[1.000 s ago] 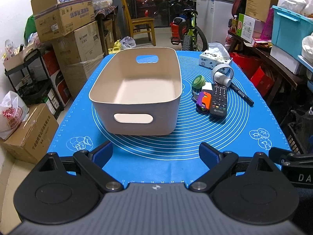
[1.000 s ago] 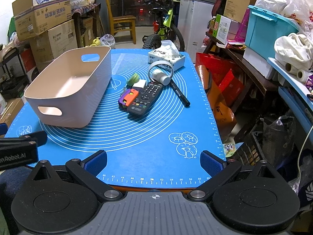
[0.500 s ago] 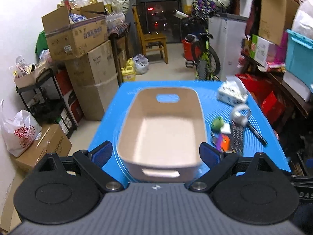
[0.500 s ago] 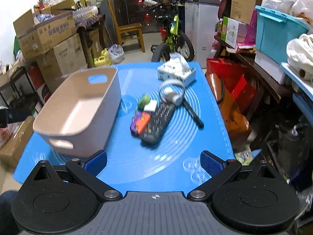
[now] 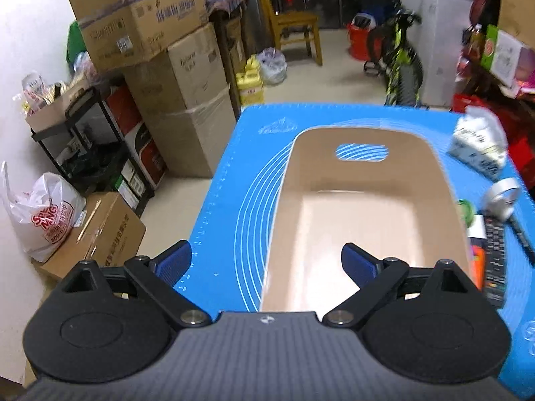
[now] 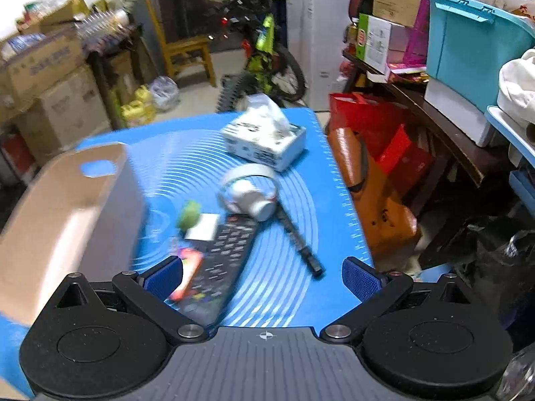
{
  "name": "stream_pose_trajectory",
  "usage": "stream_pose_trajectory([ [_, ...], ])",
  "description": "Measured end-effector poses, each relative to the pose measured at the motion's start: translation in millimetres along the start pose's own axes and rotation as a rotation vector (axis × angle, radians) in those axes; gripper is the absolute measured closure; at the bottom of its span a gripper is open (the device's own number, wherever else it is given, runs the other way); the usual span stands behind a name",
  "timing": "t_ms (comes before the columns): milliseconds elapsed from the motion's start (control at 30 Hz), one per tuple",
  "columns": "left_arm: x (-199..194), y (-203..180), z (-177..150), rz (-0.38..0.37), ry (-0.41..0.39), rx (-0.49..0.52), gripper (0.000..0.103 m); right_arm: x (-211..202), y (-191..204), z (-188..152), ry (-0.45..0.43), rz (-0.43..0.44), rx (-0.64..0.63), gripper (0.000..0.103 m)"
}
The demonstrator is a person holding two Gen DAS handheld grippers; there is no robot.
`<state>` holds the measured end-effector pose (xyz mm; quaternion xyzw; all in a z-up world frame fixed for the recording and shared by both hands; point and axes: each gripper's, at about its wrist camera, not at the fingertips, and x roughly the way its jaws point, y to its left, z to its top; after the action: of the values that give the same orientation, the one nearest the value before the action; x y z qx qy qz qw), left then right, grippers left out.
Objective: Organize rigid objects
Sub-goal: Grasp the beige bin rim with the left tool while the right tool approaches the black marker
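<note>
Left wrist view: the left gripper (image 5: 267, 260) hangs spread wide and empty over the near left rim of the beige bin (image 5: 367, 207). Right of the bin, the right gripper (image 6: 262, 277), equally wide, hovers above the remote control (image 6: 222, 260), pen (image 6: 297, 239) and tape roll (image 6: 249, 183).

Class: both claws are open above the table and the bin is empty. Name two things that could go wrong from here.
The black remote control overlaps the orange-and-purple item, so the right claw may drag both. The left claw straddles the beige plastic bin's left wall and could knock it.
</note>
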<state>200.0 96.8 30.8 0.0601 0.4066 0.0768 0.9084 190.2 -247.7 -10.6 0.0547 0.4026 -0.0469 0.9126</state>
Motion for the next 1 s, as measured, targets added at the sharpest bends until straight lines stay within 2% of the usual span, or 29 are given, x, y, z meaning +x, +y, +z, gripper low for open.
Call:
stream_pose_trajectory([
  [133,33,9,5,-0.022,0.054,-0.050,0.007,51,-16,8,0.050,-0.062,0.002,0.002],
  [300,68,16,2,-0.045,0.139,-0.088,0.008,106,-26,13,0.097,-0.079,0.011,0.006],
  [500,98,14,-10,-0.076,0.237,-0.059,0.010,141,-25,16,0.138,-0.114,-0.009,0.006],
  [533,102,15,-12,-0.076,0.255,-0.055,0.017,147,-25,15,0.146,-0.122,-0.019,0.006],
  [567,103,16,-12,-0.079,0.267,-0.051,0.021,150,-25,15,0.151,-0.127,-0.026,0.008],
  [700,102,17,-10,-0.102,0.271,-0.046,0.022,164,-31,16,0.170,-0.130,-0.020,0.017],
  [767,104,15,-9,-0.107,0.270,-0.032,0.028,168,-29,17,0.167,-0.122,-0.026,0.019],
  [833,106,12,-9,-0.117,0.283,-0.029,0.048,171,-24,17,0.156,-0.111,-0.051,0.022],
  [867,107,12,-10,-0.122,0.292,-0.031,0.052,173,-20,18,0.155,-0.106,-0.066,0.024],
  [933,110,13,-10,-0.128,0.301,-0.032,0.071,177,-14,17,0.157,-0.108,-0.096,0.028],
  [1000,112,12,-10,-0.129,0.307,-0.028,0.081,176,-11,18,0.146,-0.098,-0.108,0.036],
])
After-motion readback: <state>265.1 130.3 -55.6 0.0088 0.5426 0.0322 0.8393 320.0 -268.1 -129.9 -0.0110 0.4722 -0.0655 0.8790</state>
